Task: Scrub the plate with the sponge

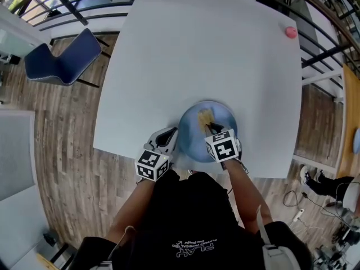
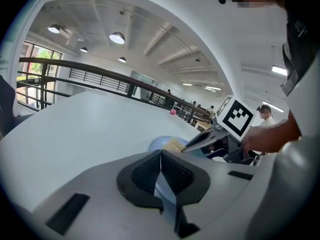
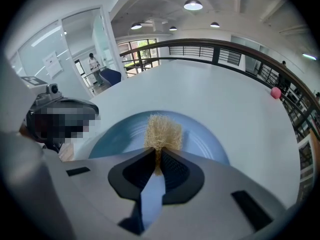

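The blue plate sits on the white desk at its near edge, just in front of the person. The right tool is pinched on the lower end of a tan, fibrous sponge, whose free tuft lies on the plate's inner face near the middle. The left tool has its pads pressed together at the plate's left rim, with a pale blue sliver between them. It appears to nip that rim, though the contact is thin and hard to confirm. A pink ball lies well apart at the far right corner.

The step in hand looks like the scrubbing itself. To do it well, the right tool should press the tuft flat enough for the fibres to splay, then work in overlapping circles from the middle out to the rim. The left tool should steady the plate against each stroke. Since the plate lies close to the desk's edge, strokes toward the person call for light pressure. The grip is at the sponge's end, so hard sideways drags could twist it loose.
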`<state>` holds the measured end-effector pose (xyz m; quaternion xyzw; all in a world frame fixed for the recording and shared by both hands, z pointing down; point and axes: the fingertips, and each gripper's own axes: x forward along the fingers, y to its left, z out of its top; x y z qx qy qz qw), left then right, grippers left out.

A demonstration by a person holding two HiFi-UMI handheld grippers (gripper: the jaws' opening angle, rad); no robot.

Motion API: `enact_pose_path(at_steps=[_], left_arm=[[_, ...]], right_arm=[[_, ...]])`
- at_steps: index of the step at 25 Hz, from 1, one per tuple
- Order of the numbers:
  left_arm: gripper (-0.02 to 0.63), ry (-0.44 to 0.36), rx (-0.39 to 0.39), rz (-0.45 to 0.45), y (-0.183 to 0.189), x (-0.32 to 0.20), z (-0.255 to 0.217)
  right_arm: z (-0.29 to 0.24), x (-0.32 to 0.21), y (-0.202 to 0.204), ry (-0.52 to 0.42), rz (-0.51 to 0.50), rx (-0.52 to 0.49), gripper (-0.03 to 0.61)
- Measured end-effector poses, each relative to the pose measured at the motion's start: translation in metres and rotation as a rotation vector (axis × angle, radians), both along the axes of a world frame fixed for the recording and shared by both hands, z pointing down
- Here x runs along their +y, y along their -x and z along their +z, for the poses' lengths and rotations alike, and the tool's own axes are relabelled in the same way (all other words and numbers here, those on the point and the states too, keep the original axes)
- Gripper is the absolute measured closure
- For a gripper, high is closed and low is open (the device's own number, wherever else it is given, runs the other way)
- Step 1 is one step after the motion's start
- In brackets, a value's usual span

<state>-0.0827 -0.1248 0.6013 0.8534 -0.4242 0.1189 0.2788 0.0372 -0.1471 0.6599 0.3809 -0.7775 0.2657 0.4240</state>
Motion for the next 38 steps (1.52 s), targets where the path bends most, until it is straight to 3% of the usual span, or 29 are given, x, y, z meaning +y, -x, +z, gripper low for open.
enact_pose_path(at_steps=[6,18,25,38], left_arm=[[0.601,0.004,0.027,0.020,-0.011,-0.014,-0.002],[0.601,-0.010,0.017,0.045,-0.015,-0.024,-0.002],[0.601,-0.009,0.004,0.053,-0.009,-0.019,-0.001],[0.601,0.012,-0.038,0.020,0.007,-0.007,0.010]], right_arm=[[0.000,-0.011,-0.036,-0.018,0.058,0.038,0.534],[-0.002,-0.014,-0.055,-0.037,0.105,0.053,0.534],[-0.015,0.001,-0.021,-0.053,0.074,-0.013,0.534],[-0.008,0.040,0.042,0.007,-0.091,-0.080,0.534]])
